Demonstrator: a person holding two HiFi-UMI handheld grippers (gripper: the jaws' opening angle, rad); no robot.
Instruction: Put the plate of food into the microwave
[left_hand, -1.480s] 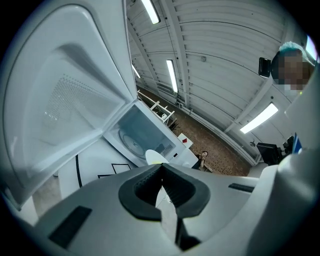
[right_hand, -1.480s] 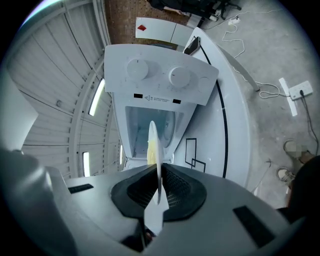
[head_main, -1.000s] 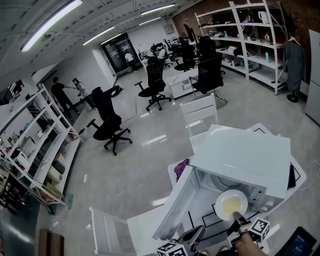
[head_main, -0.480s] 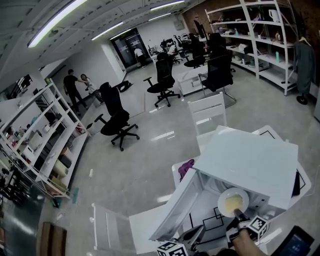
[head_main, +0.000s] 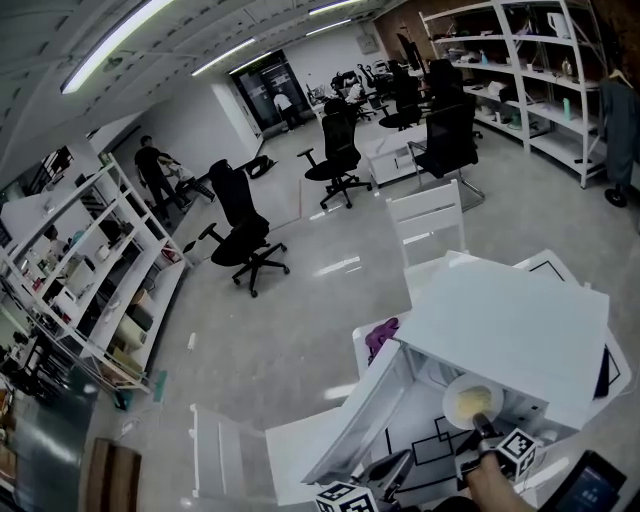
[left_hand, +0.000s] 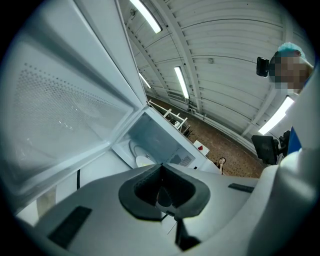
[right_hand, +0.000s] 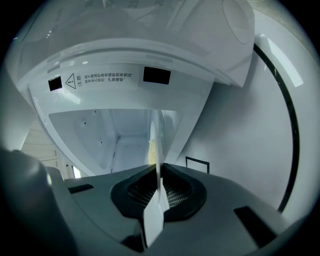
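Observation:
The white microwave (head_main: 510, 320) stands on the table with its door (head_main: 365, 415) swung wide open to the left. A white plate (head_main: 470, 402) of yellow food hangs at the mouth of the cavity. My right gripper (head_main: 487, 440) is shut on the plate's near rim. In the right gripper view the plate (right_hand: 156, 150) shows edge-on between the jaws of my right gripper (right_hand: 159, 187), with the empty cavity (right_hand: 120, 130) straight ahead. My left gripper (head_main: 385, 468) sits low beside the door's bottom edge. In its own view the left gripper (left_hand: 162, 192) has its jaws together, beside the door (left_hand: 60, 110).
The white table (head_main: 420, 440) carries black line markings. A purple cloth (head_main: 378, 338) lies left of the microwave, and a dark phone (head_main: 590, 485) sits at bottom right. White chairs (head_main: 428, 225) stand behind and to the left. Office chairs, shelves and people are farther off.
The plate has edged a little farther under the microwave's top edge, with my right gripper still on it. The head view has drifted slightly. My left gripper has stayed put.

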